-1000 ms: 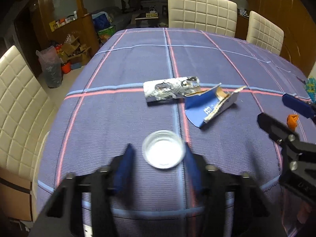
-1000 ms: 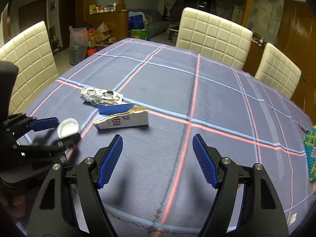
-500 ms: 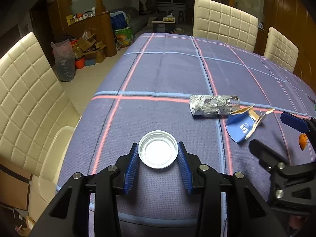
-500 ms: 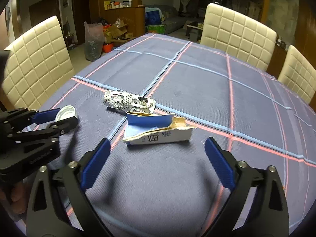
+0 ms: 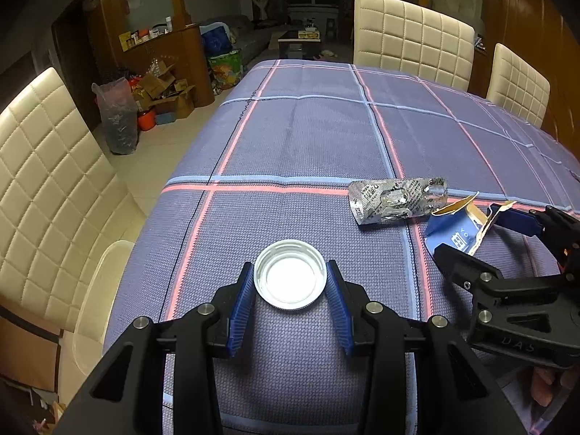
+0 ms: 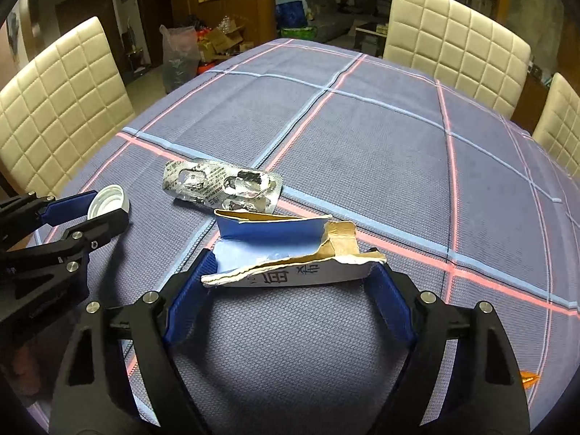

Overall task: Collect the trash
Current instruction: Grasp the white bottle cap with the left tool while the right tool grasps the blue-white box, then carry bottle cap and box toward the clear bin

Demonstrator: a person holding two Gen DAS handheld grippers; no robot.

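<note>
Left gripper (image 5: 290,286), black frame with ribbed blue pads: jaws narrow, clamped on either side of a round white plastic jar lid (image 5: 290,278), which sits open side up on the cloth near the table's edge.

Right gripper (image 6: 290,282), same make: jaws wide and closing, one pad at each end of a torn blue-and-white cardboard carton (image 6: 286,253) printed with dark characters; the left pad looks to touch the torn end, the right pad is at or just beside the other; firm pressure cannot be told. Carton lies flattened on the cloth, brown inner card exposed along the tear.

Crumpled silver foil blister strip (image 6: 223,185): flat on the cloth, just beyond the carton and touching or nearly touching its far edge, between the two grippers.

Blue woven tablecloth with pink and pale-blue grid lines (image 6: 380,145): covers the whole table.

Cream quilted chairs (image 5: 413,36): ranged round the table.

Plastic sack and cardboard boxes (image 5: 116,116): on the floor beyond.
</note>
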